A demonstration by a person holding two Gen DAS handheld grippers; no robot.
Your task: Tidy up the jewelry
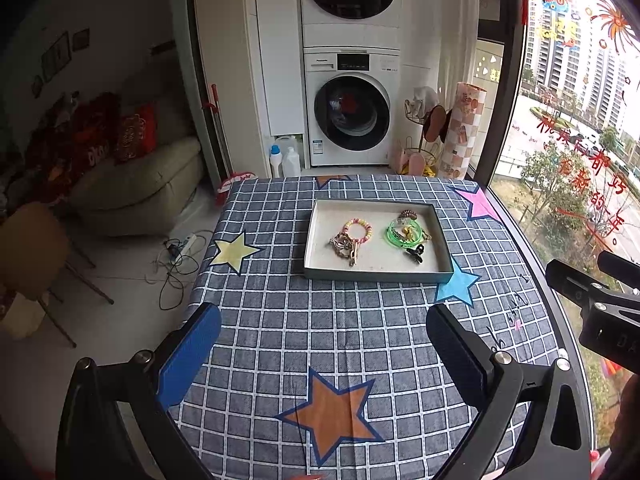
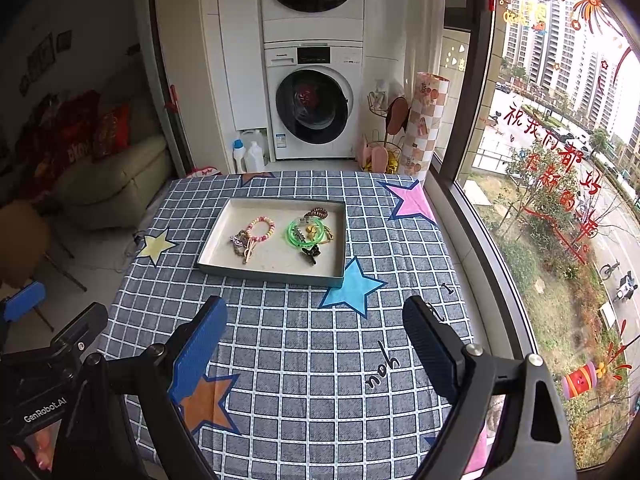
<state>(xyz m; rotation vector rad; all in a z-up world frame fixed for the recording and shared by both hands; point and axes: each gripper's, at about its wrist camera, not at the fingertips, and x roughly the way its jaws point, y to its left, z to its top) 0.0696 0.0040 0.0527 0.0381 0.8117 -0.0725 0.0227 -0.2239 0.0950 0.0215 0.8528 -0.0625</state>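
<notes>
A shallow grey tray (image 1: 376,274) (image 2: 272,274) with a pale floor sits on the checked tablecloth toward the far side. In it lie a pink-and-yellow beaded bracelet (image 1: 357,231) (image 2: 262,229), a brownish chain piece (image 1: 345,245) (image 2: 243,245), a green bangle (image 1: 405,233) (image 2: 305,234), a black hair clip (image 1: 415,254) (image 2: 311,255) and a brown scrunchie (image 1: 407,213) (image 2: 316,212). My left gripper (image 1: 324,320) hovers open over the cloth, short of the tray, with nothing between its fingers. My right gripper (image 2: 316,312) is likewise open and empty, near the blue star.
The table (image 1: 280,320) is covered by a blue-grey cloth with coloured stars. Stacked washing machines (image 1: 350,112) stand beyond the far edge, a window (image 2: 560,160) runs along the right, a sofa (image 1: 132,184) and chair (image 1: 32,252) stand left.
</notes>
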